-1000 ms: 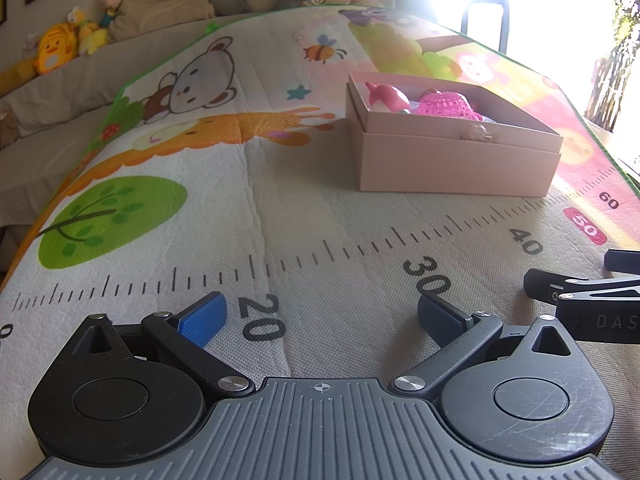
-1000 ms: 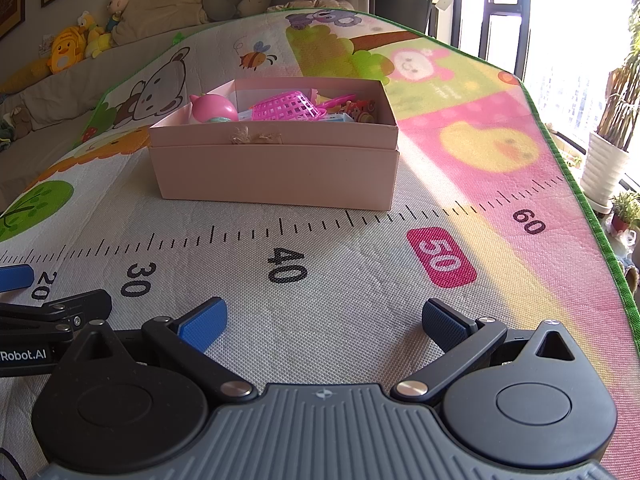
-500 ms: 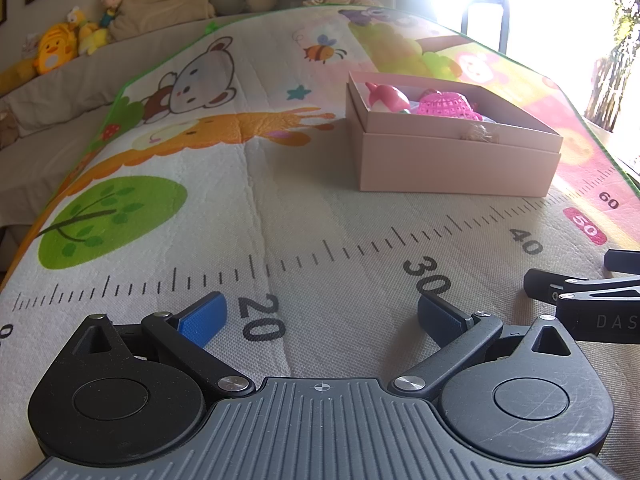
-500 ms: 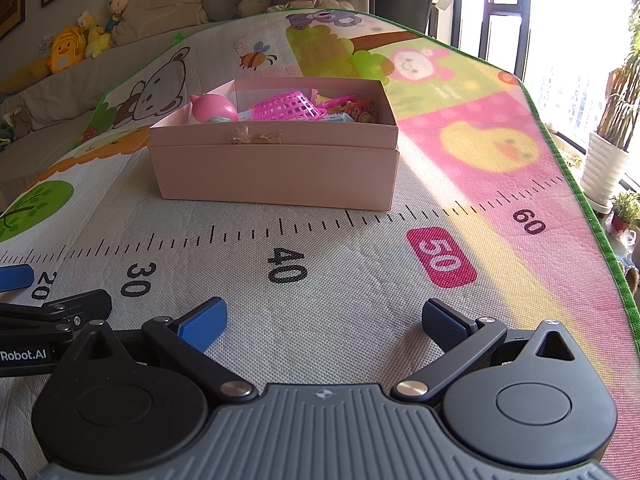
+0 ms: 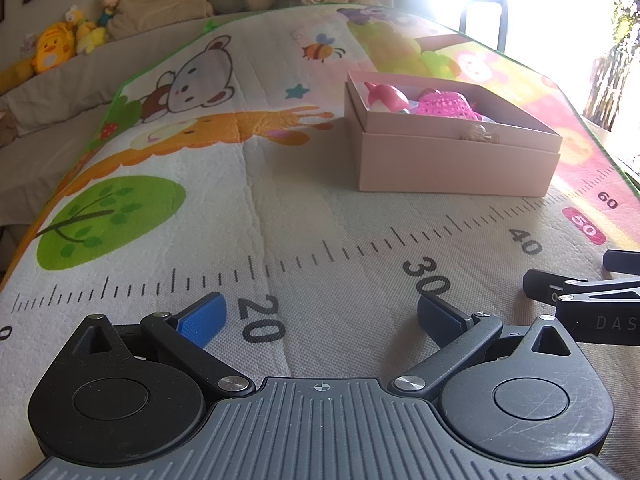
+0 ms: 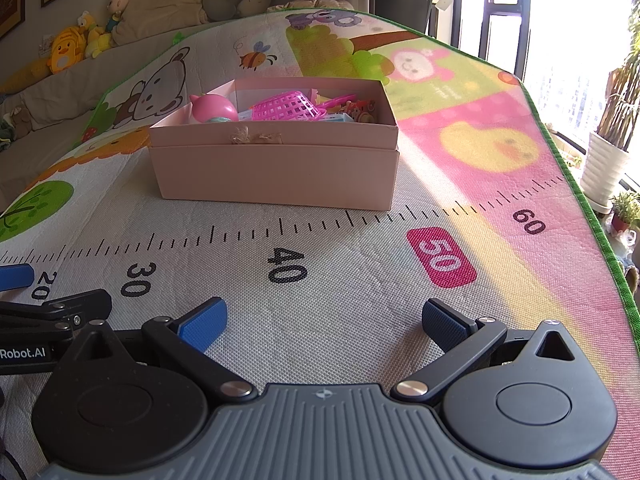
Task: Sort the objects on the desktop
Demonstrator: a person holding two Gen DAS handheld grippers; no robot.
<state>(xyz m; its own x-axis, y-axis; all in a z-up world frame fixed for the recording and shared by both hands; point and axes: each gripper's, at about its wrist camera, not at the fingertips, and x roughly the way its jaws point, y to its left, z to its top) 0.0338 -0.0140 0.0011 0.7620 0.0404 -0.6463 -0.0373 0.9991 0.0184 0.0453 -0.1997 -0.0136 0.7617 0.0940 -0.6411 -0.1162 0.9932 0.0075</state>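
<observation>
I hold both grippers low over the mat [image 6: 320, 280], left gripper [image 5: 320, 314] and right gripper [image 6: 324, 320] with jaws wide and empty. The toys sit in the box [image 6: 276, 172] ahead — seemingly all sorted. Reaching in carelessly, I could shove the light box.

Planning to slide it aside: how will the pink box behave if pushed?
The pink box sits flat and wide, so it probably slides without tipping. The textured mat may drag. The thin cardboard wall might flex.
</observation>
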